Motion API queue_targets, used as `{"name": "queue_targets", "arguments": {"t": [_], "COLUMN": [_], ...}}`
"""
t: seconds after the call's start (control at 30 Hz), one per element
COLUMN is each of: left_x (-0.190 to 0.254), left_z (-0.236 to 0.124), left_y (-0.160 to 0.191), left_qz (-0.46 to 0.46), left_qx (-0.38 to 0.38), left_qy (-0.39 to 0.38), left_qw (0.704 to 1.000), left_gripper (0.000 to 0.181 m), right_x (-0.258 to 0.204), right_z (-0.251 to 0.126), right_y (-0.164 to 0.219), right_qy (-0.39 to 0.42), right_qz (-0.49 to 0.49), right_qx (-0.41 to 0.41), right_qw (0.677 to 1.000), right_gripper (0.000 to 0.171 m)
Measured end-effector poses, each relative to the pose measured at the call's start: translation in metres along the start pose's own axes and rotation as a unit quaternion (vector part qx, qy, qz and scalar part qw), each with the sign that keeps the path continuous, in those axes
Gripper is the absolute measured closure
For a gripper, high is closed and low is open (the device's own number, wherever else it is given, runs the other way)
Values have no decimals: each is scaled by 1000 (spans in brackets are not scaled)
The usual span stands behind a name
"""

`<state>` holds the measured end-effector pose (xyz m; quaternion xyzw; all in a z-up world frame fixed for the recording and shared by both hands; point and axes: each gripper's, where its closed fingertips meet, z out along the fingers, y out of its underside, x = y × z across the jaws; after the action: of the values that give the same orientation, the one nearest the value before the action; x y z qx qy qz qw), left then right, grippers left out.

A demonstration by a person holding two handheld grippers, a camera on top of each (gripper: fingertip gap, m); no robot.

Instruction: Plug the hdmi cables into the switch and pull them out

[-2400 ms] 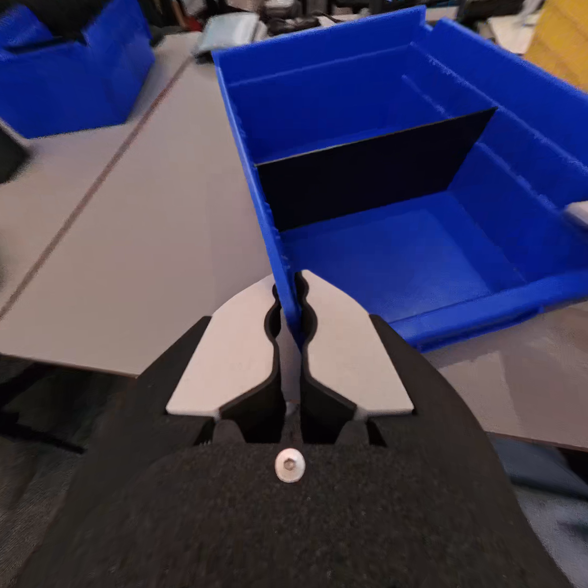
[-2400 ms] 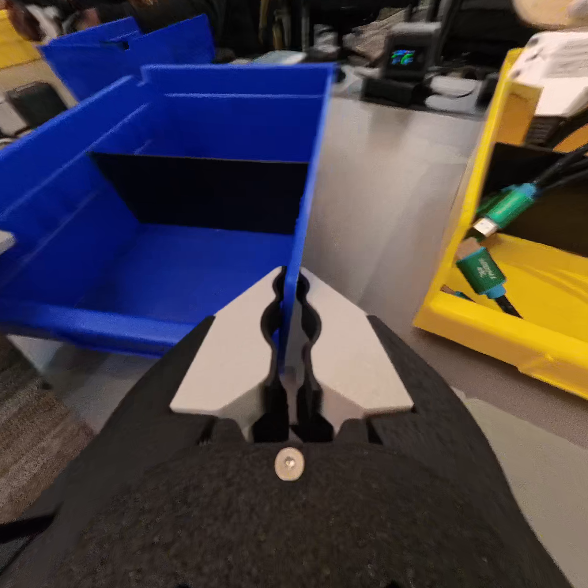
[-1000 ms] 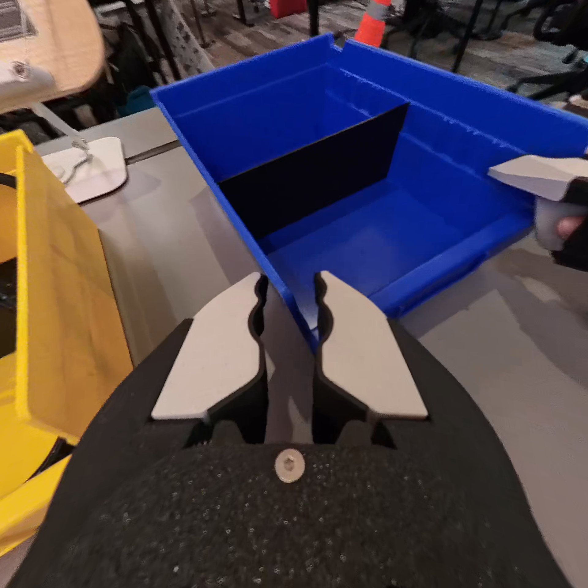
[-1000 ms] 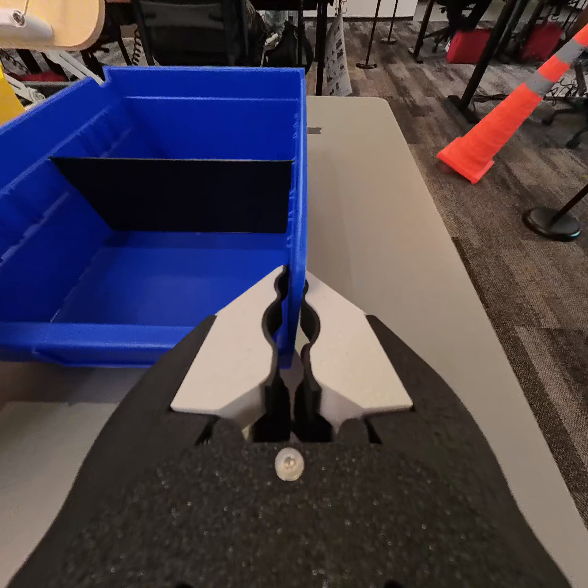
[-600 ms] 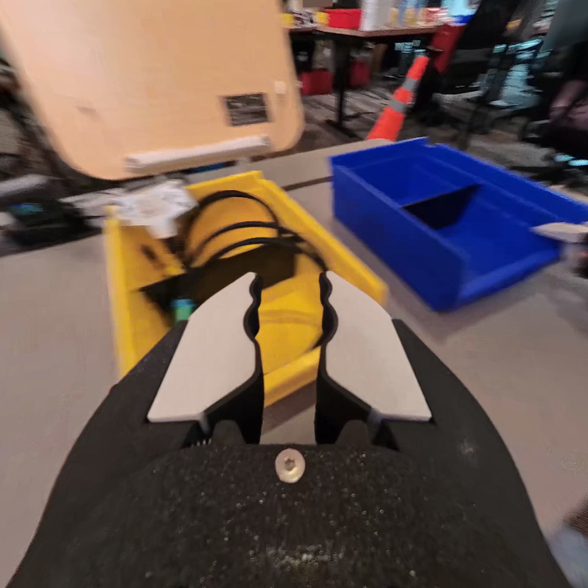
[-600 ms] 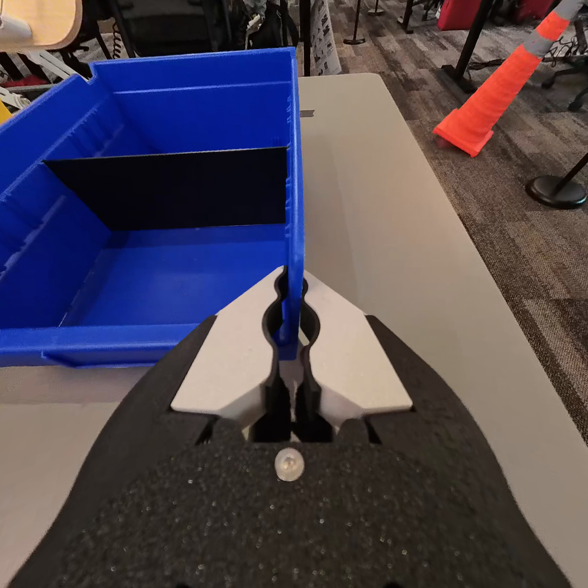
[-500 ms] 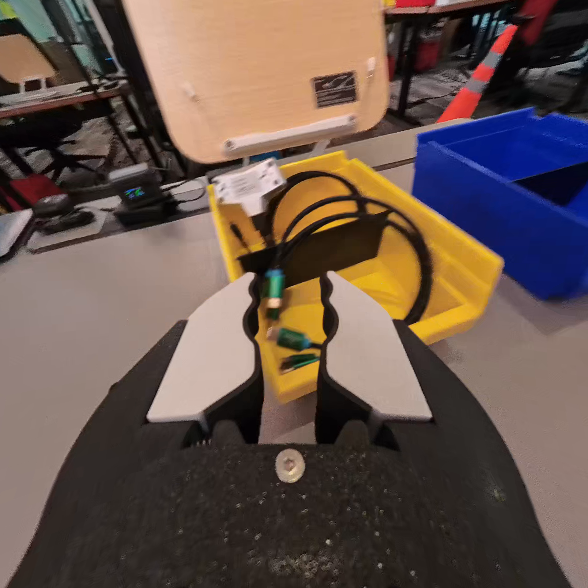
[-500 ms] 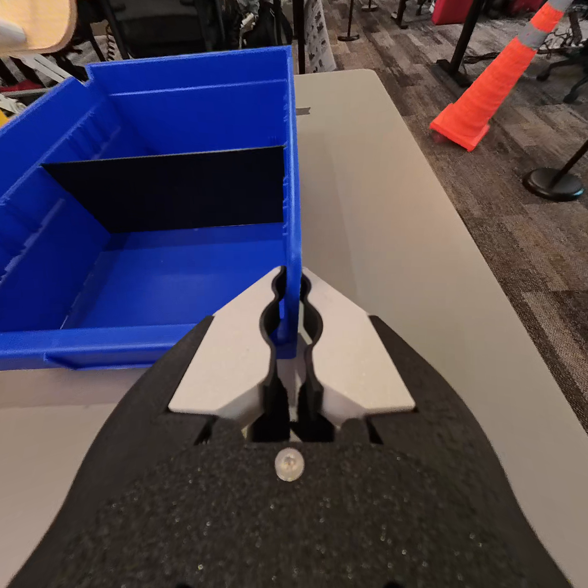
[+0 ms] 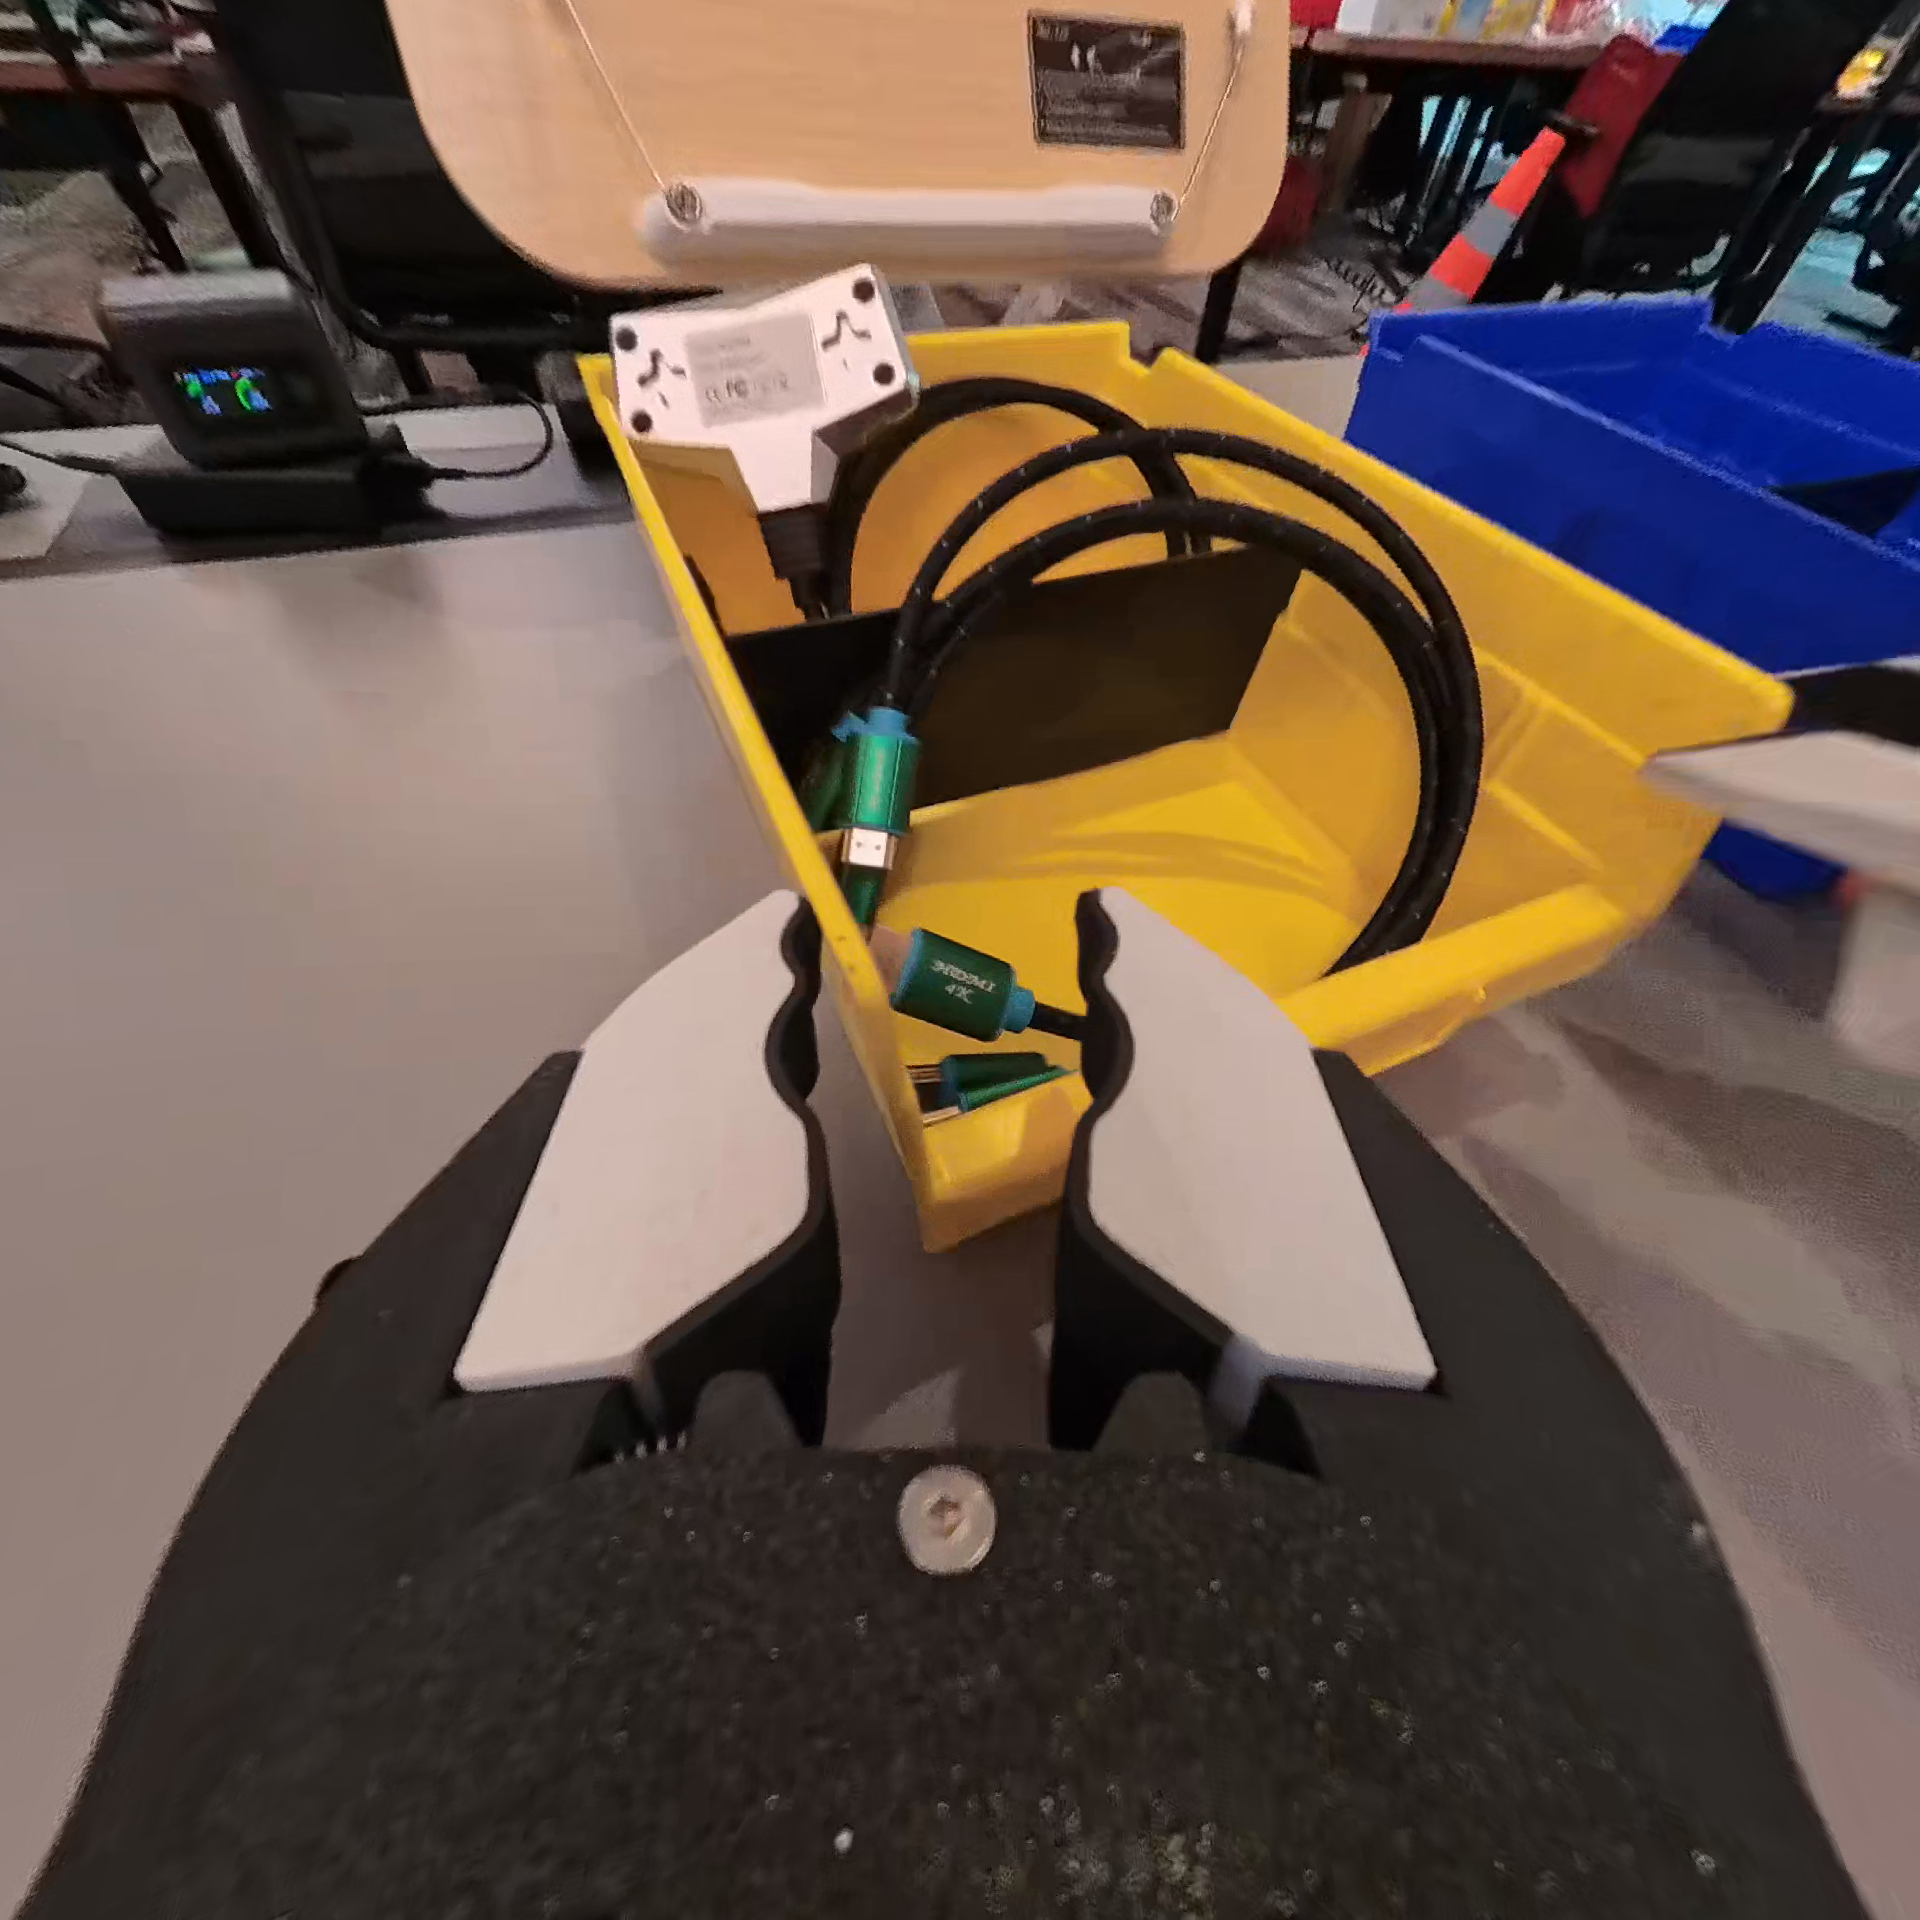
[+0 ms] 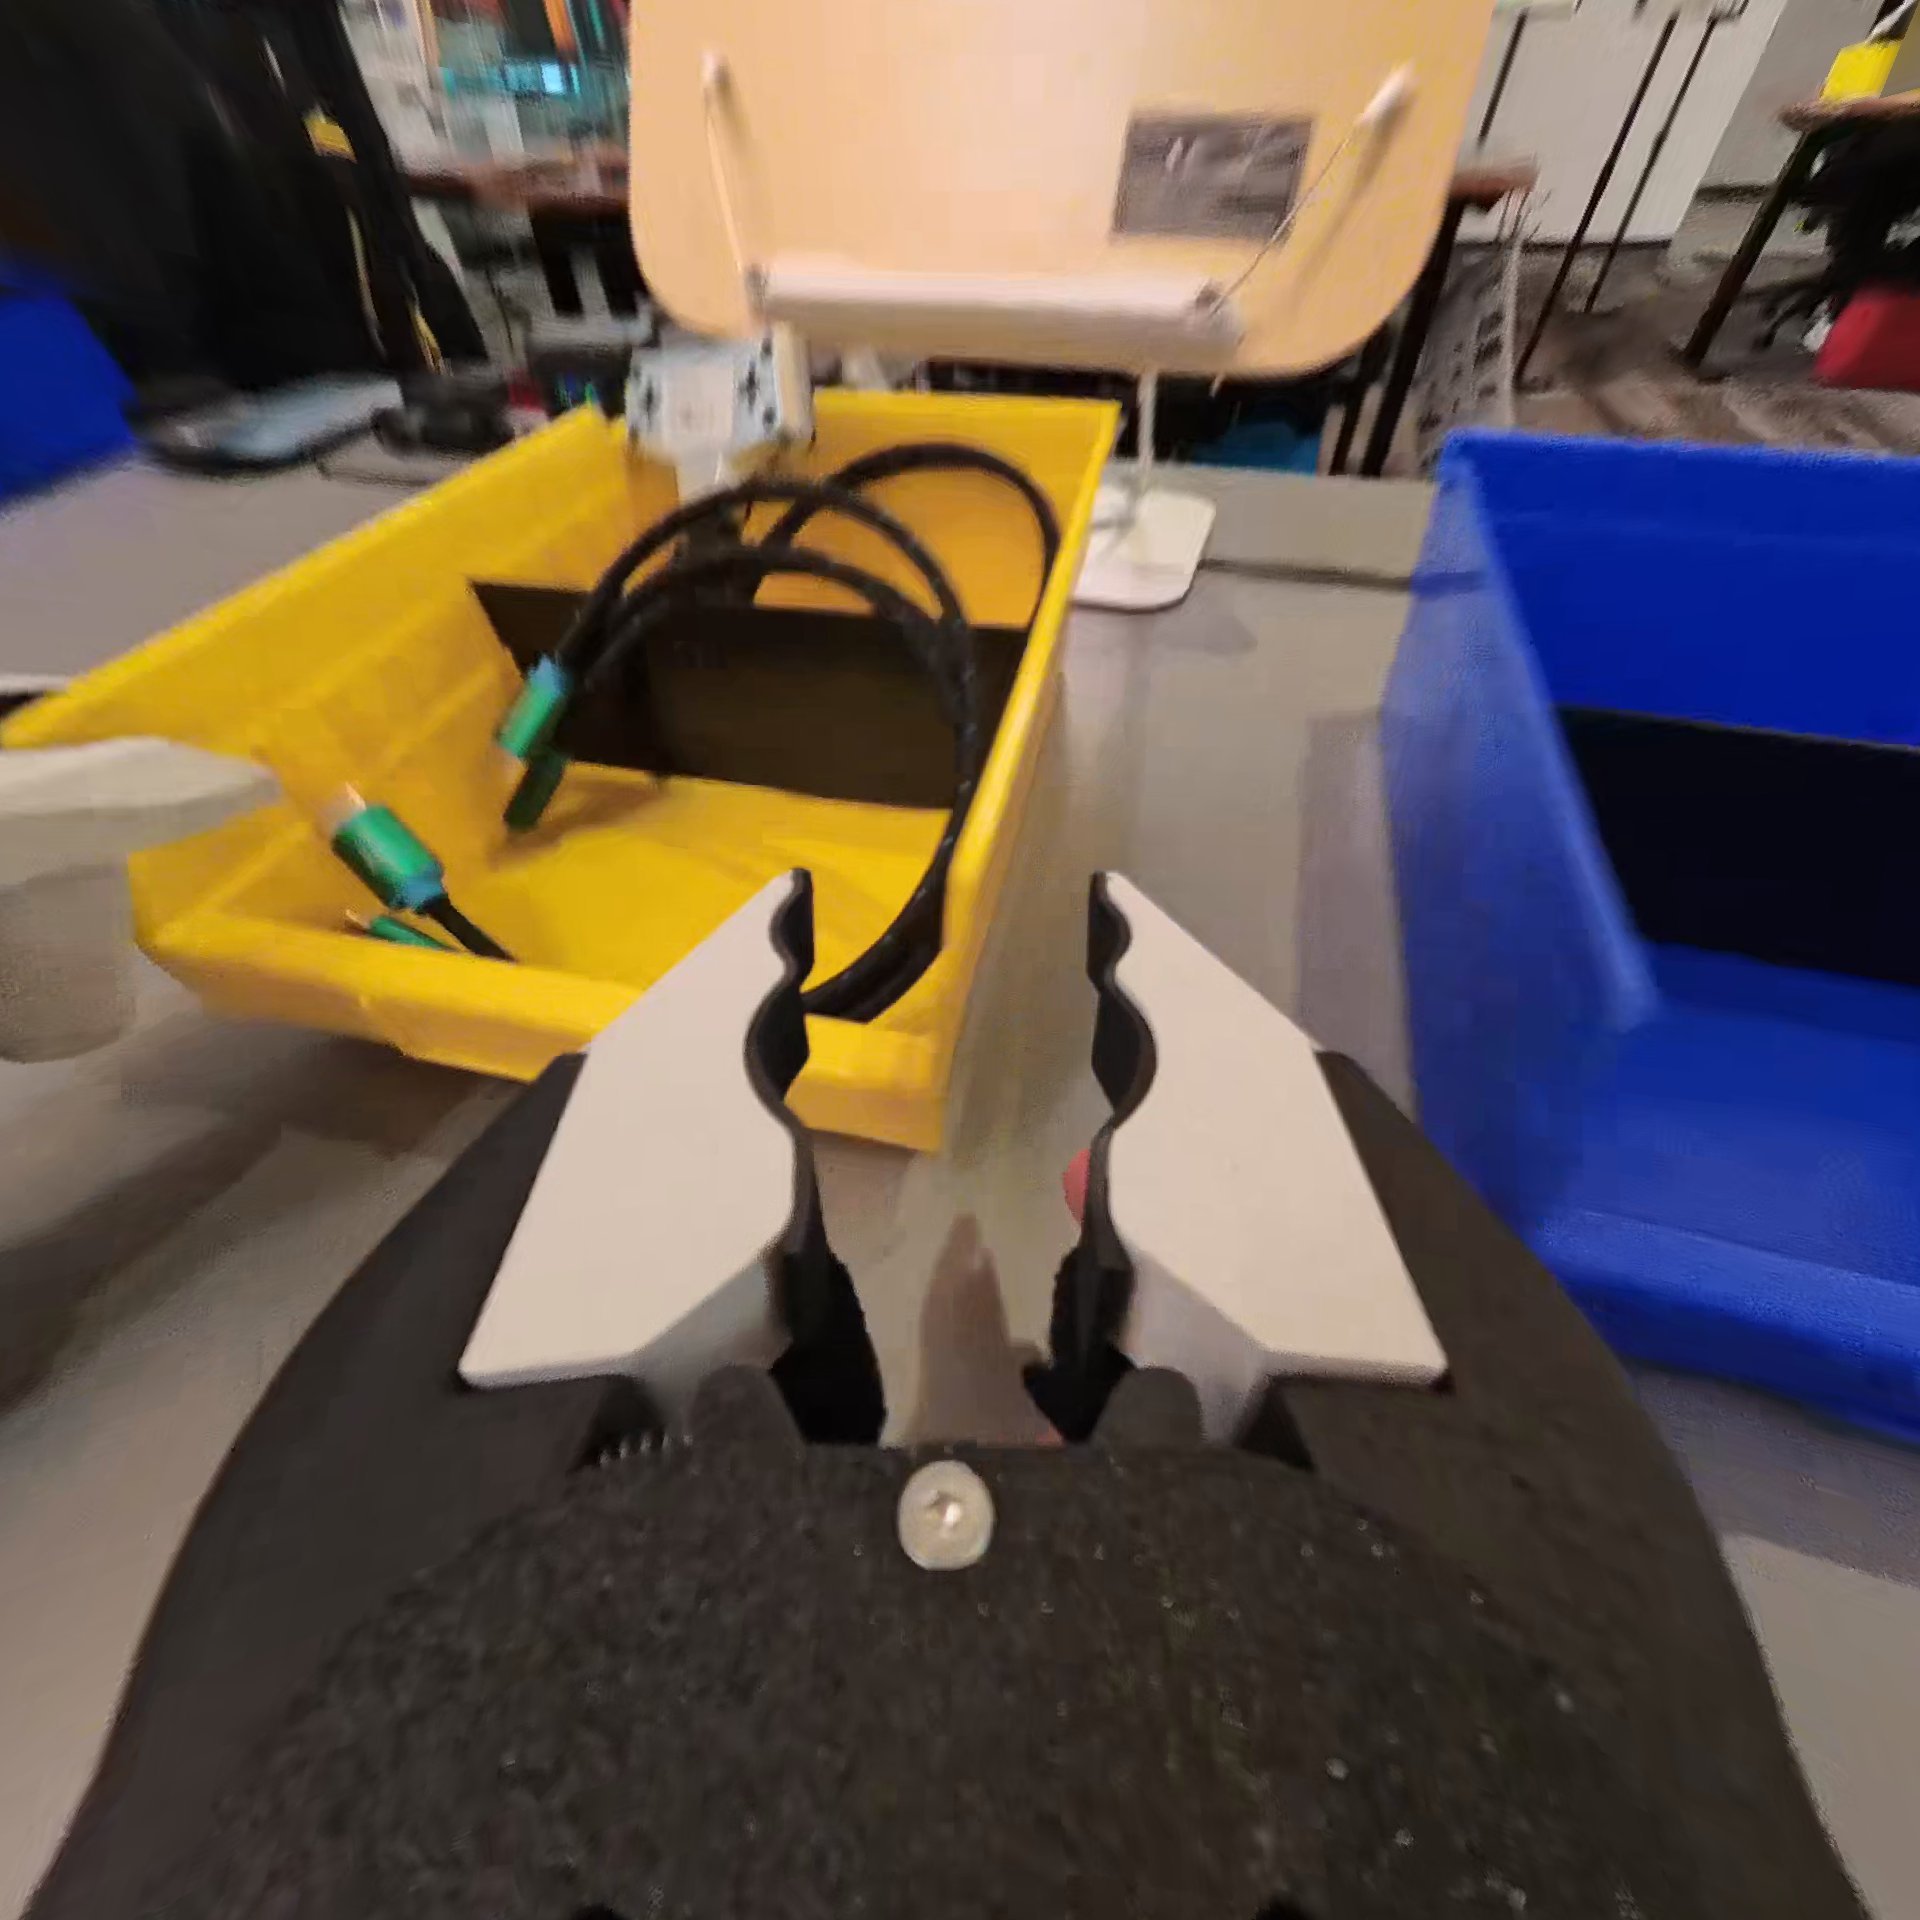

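Yellow bin (image 9: 1558,665) on grey counter (image 9: 312,831): white HDMI switch (image 9: 764,390) propped at rear corner, black HDMI cables (image 9: 1434,665) coiled inside, green plugs loose (none seated). Left tongs (image 9: 945,935) and right tongs (image 10: 945,914): parted, empty. Plugging and pulling both outstanding.

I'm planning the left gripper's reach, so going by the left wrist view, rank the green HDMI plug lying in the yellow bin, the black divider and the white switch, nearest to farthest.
1. Green HDMI plug, between the left gripper fingertips, at the yellow bin front.
2. Black divider, mid-bin.
3. White switch, propped on the bin's far left corner.
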<state>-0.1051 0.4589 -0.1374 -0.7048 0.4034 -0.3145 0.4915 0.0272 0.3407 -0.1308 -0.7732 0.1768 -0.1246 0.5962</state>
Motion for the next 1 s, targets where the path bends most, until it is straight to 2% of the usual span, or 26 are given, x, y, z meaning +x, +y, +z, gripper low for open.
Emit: {"name": "queue_targets", "arguments": {"t": [0.1, 0.17, 0.23, 0.33, 0.43, 0.63, 0.73, 0.83, 1.0], "left_x": [-7, -15, -30, -53, -93, -220, -265, -286, -293], "left_z": [12, 16, 13, 4, -14, -63, -69, -66, -67], "left_y": [15, 23, 21, 8, 0, 16, 20, 29, 29], "left_qz": [7, -13, -10, 20, 23, -33, -35, -32, -54], "left_qx": [-39, -59, -67, -63, -51, -58, -52, -48, -43], "left_qy": [-16, -27, -52, -77, -88, -115, -130, -135, -144], "left_qw": [999, 998, 996, 995, 995, 991, 990, 989, 987], "left_gripper": [138, 153, 171, 177, 177, 178, 179, 178, 177], "right_x": [-10, 1, -1, -20, -58, -189, -231, -248, -259], "right_z": [25, 35, 36, 32, 40, 83, 108, 127, 125], "right_y": [16, 30, 29, 14, -1, -8, -5, 2, 7], "right_qy": [23, 78, 87, 117, 108, 40, 60, 60, -26], "right_qz": [-23, -20, 8, -4, 17, -38, -65, -46, -20], "right_qx": [-27, -70, -83, -64, -35, -39, -47, -51, -68], "right_qw": [999, 994, 993, 991, 993, 998, 995, 996, 997], "right_gripper": [134, 152, 168, 170, 169, 167, 168, 168, 163]}}
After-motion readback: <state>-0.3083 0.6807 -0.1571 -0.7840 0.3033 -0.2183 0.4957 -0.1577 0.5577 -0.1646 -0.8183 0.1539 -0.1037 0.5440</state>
